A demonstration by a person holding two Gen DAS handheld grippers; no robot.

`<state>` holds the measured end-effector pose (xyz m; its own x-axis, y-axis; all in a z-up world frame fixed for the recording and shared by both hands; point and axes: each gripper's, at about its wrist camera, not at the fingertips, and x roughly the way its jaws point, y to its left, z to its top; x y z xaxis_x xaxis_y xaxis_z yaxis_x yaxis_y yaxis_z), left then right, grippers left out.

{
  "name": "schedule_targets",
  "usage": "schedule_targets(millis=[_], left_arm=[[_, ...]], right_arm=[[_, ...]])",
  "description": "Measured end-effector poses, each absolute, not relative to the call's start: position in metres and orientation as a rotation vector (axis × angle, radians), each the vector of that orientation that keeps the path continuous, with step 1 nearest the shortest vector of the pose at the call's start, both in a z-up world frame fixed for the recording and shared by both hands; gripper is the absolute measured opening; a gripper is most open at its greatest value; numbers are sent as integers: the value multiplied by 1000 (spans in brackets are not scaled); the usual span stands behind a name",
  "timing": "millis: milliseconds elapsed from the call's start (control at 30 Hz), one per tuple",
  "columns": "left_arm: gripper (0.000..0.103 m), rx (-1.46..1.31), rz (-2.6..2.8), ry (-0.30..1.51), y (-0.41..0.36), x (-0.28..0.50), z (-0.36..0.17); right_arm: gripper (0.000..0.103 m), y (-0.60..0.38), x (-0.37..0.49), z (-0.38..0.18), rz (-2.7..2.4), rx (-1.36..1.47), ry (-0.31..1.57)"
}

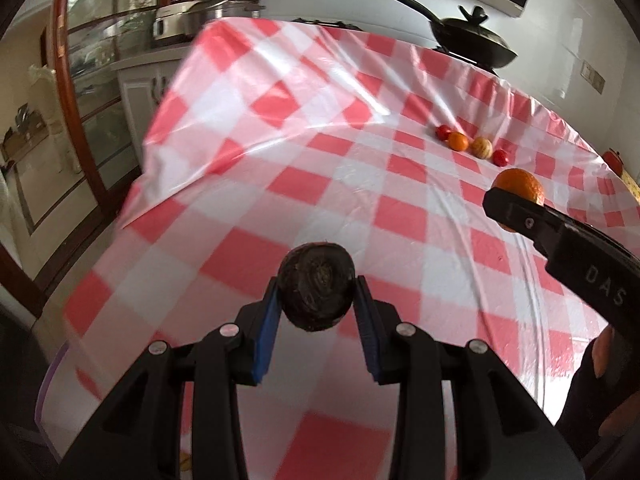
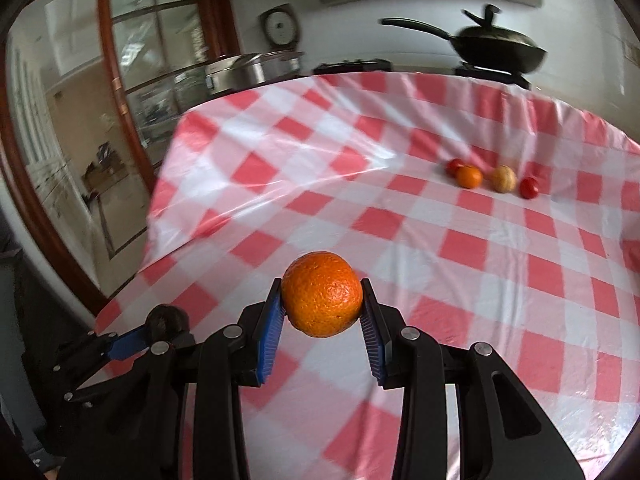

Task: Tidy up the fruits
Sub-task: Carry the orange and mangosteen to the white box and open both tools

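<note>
Through the left wrist camera I saw my left gripper (image 1: 316, 300) clamped on a dark brown, round, rough-skinned fruit (image 1: 316, 286), its blue ribbed pads (image 1: 267, 332) pressing on either side and holding it clear above the table. I could not tell what kind of fruit it was. In the right wrist view my right gripper (image 2: 322, 304) was clamped the same way on a large orange with pebbled skin (image 2: 322, 294), also held off the surface.

Both grippers hung over a table covered with a glossy red-and-white checked plastic cloth (image 1: 280, 152). The right gripper with its orange showed at the right edge of the left view, and the left gripper with its dark fruit showed low at the left of the right view.

Well beyond both grippers, toward the far right of the cloth, four small fruits lay in a loose row: a small red round fruit (image 2: 454, 166), touching or just beside a small orange (image 2: 469, 176), then a pale tan round fruit (image 2: 503, 179), then another small red fruit (image 2: 529, 187) a little apart.

Behind the table stood a black lidded wok with a long handle (image 2: 496, 50) and a lidded steel pot (image 2: 244, 68). To the left was a glass-paned door in a wooden frame (image 2: 116, 92).
</note>
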<state>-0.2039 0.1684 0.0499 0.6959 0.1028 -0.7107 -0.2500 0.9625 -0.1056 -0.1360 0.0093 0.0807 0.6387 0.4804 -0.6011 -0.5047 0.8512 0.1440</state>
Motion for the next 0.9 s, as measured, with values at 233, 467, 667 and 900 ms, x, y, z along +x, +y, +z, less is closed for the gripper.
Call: schedule_targets(millis=[233,467,667,900], left_arm=[[36,-236,255,769,198,-246,46],[36,-266,324,756,228,-296,42],[36,-332,403,753,264,-350,30],[36,-405,471,767,300,-398,8]], right_arm=[[37,55,-187,77,671,-158,655],[37,98,-246,73,797,-273,617],[37,139,-300,60,917,-400,597],[37,176,-351,37,1028,-540,573]])
